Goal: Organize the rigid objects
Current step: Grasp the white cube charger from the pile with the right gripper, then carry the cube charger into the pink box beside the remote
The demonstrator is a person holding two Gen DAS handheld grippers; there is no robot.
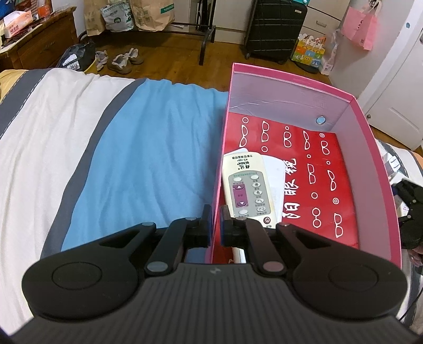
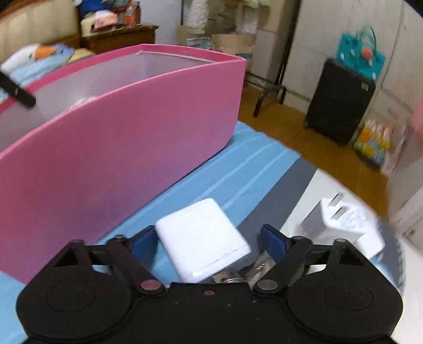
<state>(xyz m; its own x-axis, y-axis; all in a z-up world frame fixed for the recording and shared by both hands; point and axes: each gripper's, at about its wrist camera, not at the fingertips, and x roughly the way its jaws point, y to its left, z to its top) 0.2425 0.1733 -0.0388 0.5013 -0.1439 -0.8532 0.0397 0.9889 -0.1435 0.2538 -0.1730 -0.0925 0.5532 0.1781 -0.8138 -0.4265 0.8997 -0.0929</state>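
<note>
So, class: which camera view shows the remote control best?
The left wrist view: the remote control lies face up inside the pink box, buttons and label visible. The right wrist view shows only the box's outer wall, hiding the remote.

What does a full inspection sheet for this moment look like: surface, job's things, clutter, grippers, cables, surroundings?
Surface: bed sheet, blue, white and grey stripes.
Job's things: pink box holding a remote control; white block and white plug adapter on the bed outside the box.
Clutter: metal bits under the white block, too hidden to name.
Grippers: left gripper shut on the box's wall; right gripper open around the white block.
Cables: nothing seen.
Surroundings: black suitcase, shoes, paper bags, wooden floor.
</note>
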